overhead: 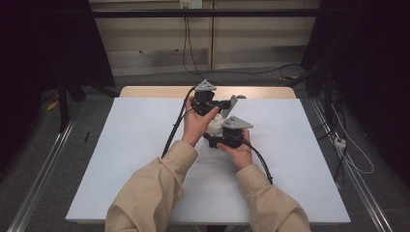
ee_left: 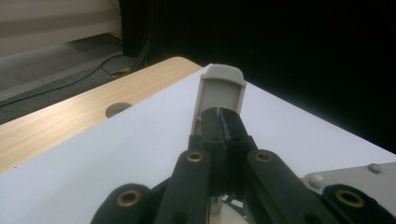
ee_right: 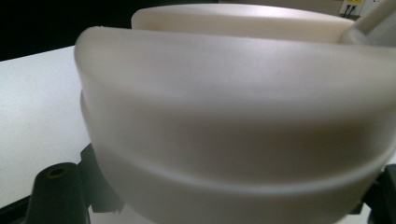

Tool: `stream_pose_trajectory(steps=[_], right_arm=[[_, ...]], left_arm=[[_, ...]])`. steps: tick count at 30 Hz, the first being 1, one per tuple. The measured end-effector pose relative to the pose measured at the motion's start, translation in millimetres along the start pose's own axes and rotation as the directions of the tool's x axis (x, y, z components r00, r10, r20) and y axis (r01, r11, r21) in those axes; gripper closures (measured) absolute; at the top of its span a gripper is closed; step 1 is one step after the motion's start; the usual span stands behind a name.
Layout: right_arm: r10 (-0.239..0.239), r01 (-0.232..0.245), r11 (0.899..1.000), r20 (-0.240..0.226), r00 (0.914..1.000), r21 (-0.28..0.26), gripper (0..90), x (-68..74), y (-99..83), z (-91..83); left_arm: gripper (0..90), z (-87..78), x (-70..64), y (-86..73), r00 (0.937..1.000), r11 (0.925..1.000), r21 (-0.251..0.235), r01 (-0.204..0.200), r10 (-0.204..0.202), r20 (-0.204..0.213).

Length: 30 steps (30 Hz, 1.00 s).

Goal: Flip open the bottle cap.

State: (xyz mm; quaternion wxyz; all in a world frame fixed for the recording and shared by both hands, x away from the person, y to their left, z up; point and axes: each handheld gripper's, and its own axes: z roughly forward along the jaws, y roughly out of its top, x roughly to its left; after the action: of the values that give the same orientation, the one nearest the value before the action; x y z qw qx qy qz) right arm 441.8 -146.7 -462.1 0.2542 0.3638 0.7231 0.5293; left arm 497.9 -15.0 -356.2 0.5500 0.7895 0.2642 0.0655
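Two grippers meet over the middle of the white table (overhead: 145, 145), each taking a different part of one cream-coloured container. The left gripper (ee_left: 223, 122) has its fingers (ee_left: 212, 135) pressed together on a grey flat handle (ee_left: 220, 91) that stands up and away from them; in the high view this handle (overhead: 233, 103) sticks out beyond the left gripper (overhead: 218, 104). The right gripper (overhead: 227, 134) sits nearer the person, and its own view shows the rounded container body (ee_right: 233, 121) wedged between its spread fingers (ee_right: 58, 191), clamped at the sides. The likely reason for the split grip is that one hand steadies the body while the other works the handle. The container rests just above or on the table; contact cannot be told.
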Motion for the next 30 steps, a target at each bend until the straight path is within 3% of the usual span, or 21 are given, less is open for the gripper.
stream_pose_trajectory(steps=[30], right_arm=[[0.004,-0.004,1.0,-0.004,1.0,0.0,18.5,-0.7,-0.1,-0.1]], left_arm=[[89.9,10.7,2.6,-4.5,0.9999,0.9999,0.009,0.006,-0.006,0.015]])
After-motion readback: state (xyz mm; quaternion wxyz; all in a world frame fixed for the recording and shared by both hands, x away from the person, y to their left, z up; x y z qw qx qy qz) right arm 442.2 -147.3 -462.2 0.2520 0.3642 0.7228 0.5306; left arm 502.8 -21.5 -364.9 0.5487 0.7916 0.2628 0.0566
